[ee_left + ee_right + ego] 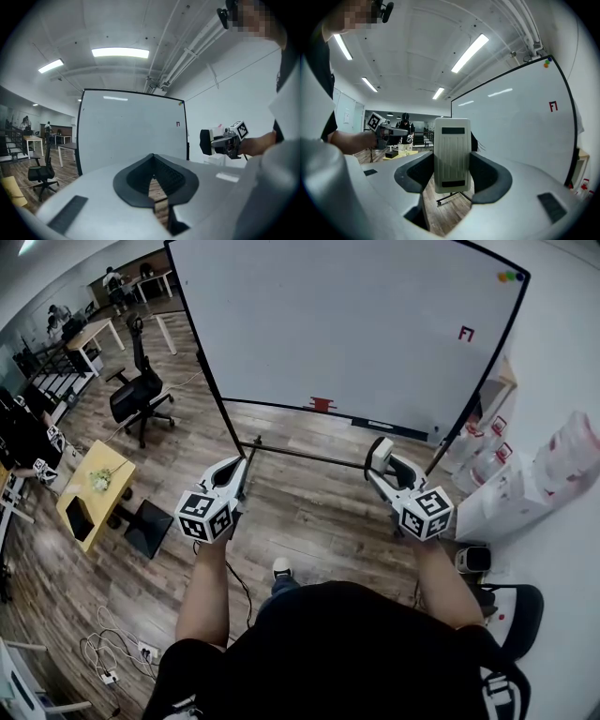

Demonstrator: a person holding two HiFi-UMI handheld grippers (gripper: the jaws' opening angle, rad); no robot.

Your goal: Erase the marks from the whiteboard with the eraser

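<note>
Your right gripper is pinching the eraser. Its two jaws press on the sides of the pale block, which stands upright between them with its ribbed back toward the gripper's camera. Your left gripper has its jaws pressed together at the tips, with nothing between them.

From your head, the whiteboard stands on its frame at 12 o'clock, and both grippers are held low in front of it, apart from its surface. The left gripper is at about 10 o'clock of your body and the right at about 2 o'clock. The eraser sits just below the board's lower edge and does not touch it.

A small red mark shows on the board at about 2 o'clock from its middle, near the right edge. Some coloured dots sit in the board's top right corner. A red thing rests at 6 o'clock on the lower edge, too small to make out.

A black office chair stands on the wooden floor at 10 o'clock, well apart from the board.
</note>
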